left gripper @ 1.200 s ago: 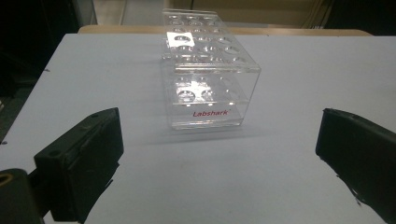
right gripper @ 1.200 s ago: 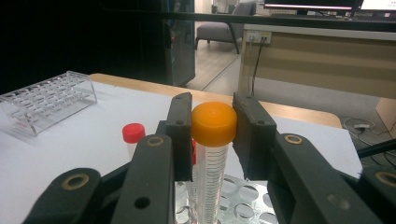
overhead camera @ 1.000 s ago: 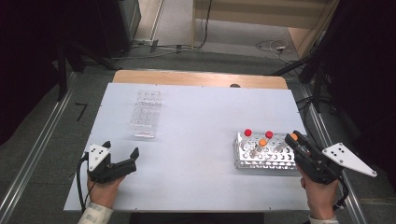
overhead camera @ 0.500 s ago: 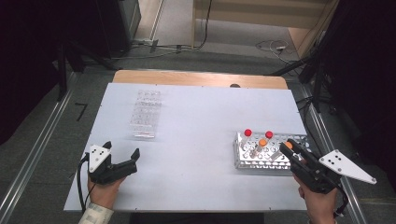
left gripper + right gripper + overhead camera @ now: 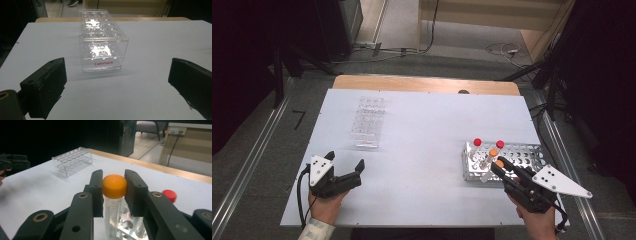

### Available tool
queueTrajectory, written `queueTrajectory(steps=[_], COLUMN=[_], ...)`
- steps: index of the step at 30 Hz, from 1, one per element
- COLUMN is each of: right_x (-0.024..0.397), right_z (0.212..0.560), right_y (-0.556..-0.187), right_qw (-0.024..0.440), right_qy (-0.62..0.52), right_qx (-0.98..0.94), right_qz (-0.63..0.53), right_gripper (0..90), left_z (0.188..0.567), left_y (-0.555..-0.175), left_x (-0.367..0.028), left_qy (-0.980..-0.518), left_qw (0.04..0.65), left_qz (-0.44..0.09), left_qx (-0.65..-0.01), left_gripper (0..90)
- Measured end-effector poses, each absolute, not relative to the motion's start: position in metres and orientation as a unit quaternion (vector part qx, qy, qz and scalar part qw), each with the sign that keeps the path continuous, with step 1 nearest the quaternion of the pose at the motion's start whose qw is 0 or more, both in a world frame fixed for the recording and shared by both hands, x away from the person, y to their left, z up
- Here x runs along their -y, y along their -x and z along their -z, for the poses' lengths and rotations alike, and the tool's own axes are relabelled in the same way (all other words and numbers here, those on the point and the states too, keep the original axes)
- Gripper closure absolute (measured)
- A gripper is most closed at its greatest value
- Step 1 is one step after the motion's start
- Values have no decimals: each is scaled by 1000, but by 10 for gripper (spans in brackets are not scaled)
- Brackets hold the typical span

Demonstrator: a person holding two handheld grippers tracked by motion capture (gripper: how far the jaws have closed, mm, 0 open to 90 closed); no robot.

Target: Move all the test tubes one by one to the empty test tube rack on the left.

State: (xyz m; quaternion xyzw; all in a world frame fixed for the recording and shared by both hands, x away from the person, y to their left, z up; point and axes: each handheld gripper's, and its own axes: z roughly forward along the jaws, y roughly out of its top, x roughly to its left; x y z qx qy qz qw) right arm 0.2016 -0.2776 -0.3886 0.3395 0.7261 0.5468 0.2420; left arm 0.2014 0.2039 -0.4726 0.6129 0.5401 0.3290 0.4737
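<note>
I am working over the white table (image 5: 427, 150), and its spread decides everything else: the two racks sit well apart, so each hand has its own station.

The clear plastic rack (image 5: 101, 42) stands straight ahead of my left gripper (image 5: 346, 172), beyond its tips and not touching them, with its short labelled end turned toward me. Its holes look empty, which is why I read it as the place where tubes are meant to go. I keep the left gripper low near the table with its jaws spread wide and nothing between them; I judge it is simply waiting, ready to steady that rack if needed.

The metal rack (image 5: 522, 155) lies just under and ahead of my right gripper (image 5: 498, 166). Two red-capped tubes (image 5: 477, 142) stand upright in it, on the far side of my tool.

The orange-capped tube (image 5: 114, 195) is the thing in hand. My right gripper pinches it by the cap, one pad (image 5: 98, 187) on each side, and the clear graduated body hangs down between the jaws above the metal rack's holes. I grip at the cap because it is the widest, firmest part and stands clear of the rack. From the high view, the tube leans a little, so I judge it is partly lifted out.
</note>
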Motion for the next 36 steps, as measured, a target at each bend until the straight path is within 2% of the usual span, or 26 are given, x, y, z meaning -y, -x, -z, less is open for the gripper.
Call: queueTrajectory(steps=[11, 23, 36], right_x=[242, 211, 171], right_z=[397, 405, 413], right_y=[-209, -224, -244], right_qw=[207, 196, 191], right_qy=[-306, -288, -273], right_qx=[-751, -766, -773], right_qz=[-547, -540, -540], right_gripper=[671, 672, 673], left_z=[472, 470, 459], left_y=[-202, -208, -209], left_x=[-188, -164, -117], left_qy=[-630, -647, -674], left_qw=[477, 490, 522], left_qz=[-321, -307, -280], left_qx=[-522, -497, -441], left_gripper=[22, 25, 40])
